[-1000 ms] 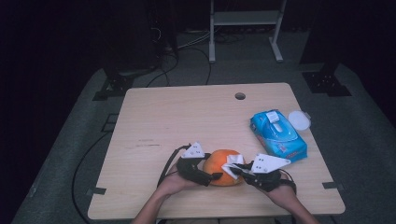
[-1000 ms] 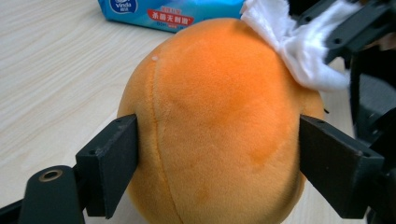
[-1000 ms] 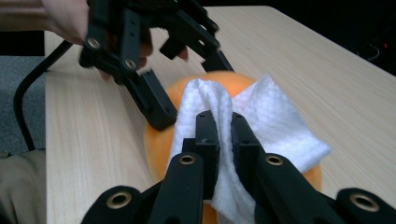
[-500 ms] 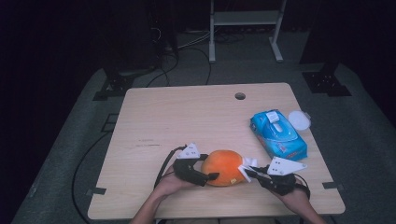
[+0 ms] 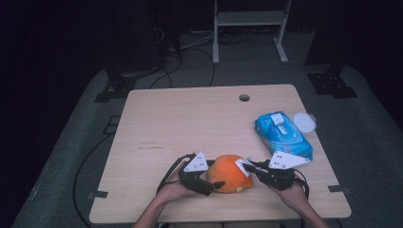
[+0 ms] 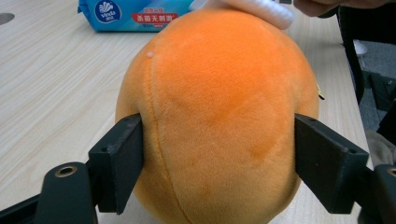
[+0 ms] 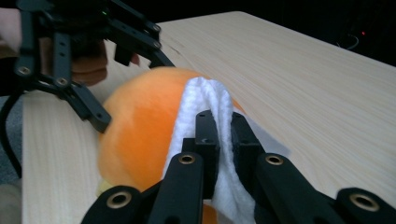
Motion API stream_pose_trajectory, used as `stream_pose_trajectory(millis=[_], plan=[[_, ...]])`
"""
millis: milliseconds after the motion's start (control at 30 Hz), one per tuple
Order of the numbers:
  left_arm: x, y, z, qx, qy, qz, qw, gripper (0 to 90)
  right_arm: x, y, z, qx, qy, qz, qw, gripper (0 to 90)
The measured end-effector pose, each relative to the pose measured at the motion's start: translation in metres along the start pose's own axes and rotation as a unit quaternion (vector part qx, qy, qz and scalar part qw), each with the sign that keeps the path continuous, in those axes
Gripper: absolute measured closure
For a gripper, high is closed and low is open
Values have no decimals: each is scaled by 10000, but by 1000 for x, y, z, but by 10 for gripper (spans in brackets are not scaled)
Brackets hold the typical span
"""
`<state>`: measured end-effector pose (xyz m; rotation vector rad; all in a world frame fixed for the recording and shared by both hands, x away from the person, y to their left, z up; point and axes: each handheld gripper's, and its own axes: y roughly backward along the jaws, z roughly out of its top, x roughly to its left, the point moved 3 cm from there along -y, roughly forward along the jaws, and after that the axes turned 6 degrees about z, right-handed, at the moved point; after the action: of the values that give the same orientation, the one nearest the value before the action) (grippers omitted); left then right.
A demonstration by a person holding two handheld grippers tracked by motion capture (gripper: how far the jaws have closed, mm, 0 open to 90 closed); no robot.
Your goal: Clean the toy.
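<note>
While the orange plush toy is clamped at the table's near edge by the left gripper, a white cloth is pinched against it by the right gripper.

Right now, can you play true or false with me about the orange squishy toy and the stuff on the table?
1. The left gripper squeezes the orange plush toy from both sides. True.
2. The right gripper holds nothing. False: its fingers pinch a white cloth.
3. The blue wipes pack lies on the floor. False: it lies on the table.
4. A white round lid sits beside the pack. True.
5. The toy is green. False: it is orange.
</note>
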<state>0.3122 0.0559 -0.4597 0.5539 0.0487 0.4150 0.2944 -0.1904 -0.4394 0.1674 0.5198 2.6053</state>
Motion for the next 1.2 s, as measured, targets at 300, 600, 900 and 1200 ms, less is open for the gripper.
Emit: stream_pose_trajectory(millis=[300, 600, 900, 1200], plan=[[2, -1, 6, 22, 176, -11, 9998, 181, -1, 11, -16, 234, -172, -79, 9995, 837], [-8, -2, 13, 85, -304, 42, 9995, 196, 12, -2, 12, 32, 198, 94, 9998, 837], [6, -6, 6, 161, 857, -383, 9955, 92, 3, 6, 1, 83, 60, -22, 9999, 837], [-9, -3, 30, 128, 237, -38, 9996, 313, 31, -4, 28, 87, 687, 110, 9975, 837]])
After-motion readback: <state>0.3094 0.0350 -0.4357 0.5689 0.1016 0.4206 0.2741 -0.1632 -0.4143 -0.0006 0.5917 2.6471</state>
